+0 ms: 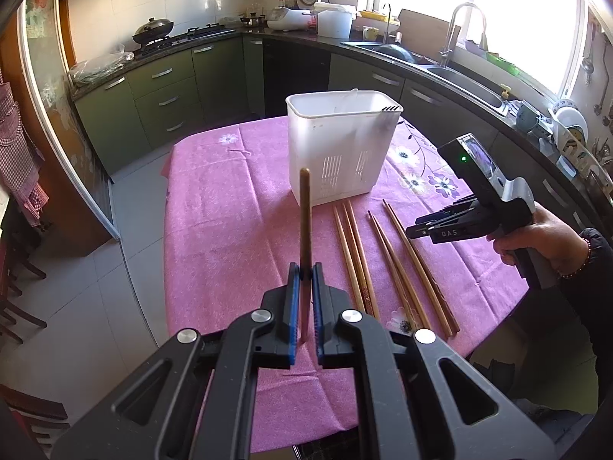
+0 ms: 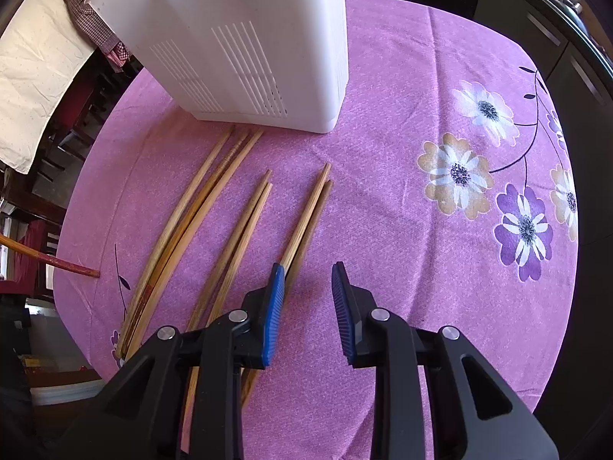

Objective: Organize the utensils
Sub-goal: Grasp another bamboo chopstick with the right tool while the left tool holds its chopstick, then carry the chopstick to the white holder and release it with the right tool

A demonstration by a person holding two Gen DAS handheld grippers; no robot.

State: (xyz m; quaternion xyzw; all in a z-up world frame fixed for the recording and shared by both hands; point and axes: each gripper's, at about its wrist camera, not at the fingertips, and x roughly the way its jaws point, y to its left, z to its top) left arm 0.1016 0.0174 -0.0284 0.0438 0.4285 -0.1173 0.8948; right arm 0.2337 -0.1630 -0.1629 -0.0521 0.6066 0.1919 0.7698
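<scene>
Holding 1 chopstick upright, the left gripper has its blue pads pressed together on the lower part of the stick, so the tip points up and ahead of the tool toward the white holder; gripping it low and vertical looks meant to let it drop end-first into the holder's open top. The holder stands beyond the left gripper on the pink cloth, slotted sides facing the tool, and no utensil can be seen inside it from here. To the right of the left gripper lie the rest of the chopsticks, 7 by my count: 3 bunched nearest, then 2 pairs, all pointing roughly toward the holder's base. The right gripper is tipped steeply down over the rightmost pair, jaws apart with nothing between the pads; its left pad sits just over that pair, while the right pad hangs above bare cloth, so the sticks are not yet framed between them. Judging by this, the right tool must shift slightly left before it can close around a stick. A hand grips its handle. Risk: thin round sticks may roll away from the pads on the soft cloth
</scene>
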